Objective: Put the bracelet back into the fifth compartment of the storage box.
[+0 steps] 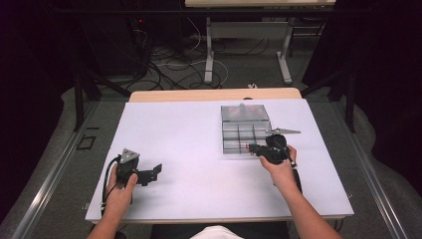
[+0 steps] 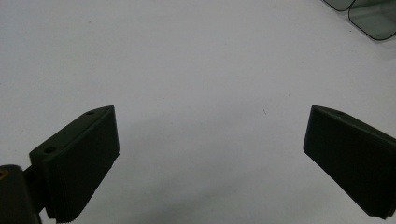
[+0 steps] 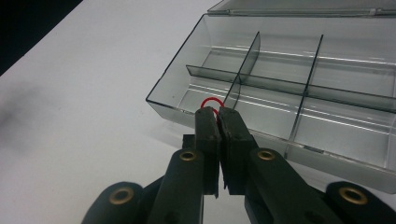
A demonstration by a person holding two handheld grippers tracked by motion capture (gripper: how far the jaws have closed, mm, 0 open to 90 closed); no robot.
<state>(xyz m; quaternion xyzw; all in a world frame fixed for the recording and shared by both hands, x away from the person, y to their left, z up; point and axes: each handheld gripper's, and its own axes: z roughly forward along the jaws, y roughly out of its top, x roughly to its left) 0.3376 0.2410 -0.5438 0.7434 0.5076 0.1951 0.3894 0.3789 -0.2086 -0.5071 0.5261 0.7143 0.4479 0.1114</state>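
A red ring (image 3: 211, 103), a smoky clear box (image 3: 299, 88) (grey dividers), black grippers, white table (image 1: 189, 144).

I note a white tabletop (image 1: 199, 149) laid over a wooden table whose far edge (image 1: 214, 94) shows tan. Beyond it, grey floor with tangled cables (image 1: 169, 64) and the white legs of a second desk (image 1: 209, 50). A metal rail (image 1: 50, 184) runs along the left side. Surroundings dark.

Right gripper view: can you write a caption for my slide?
Right gripper pinches a small red ring at the near edge of a clear divided box.
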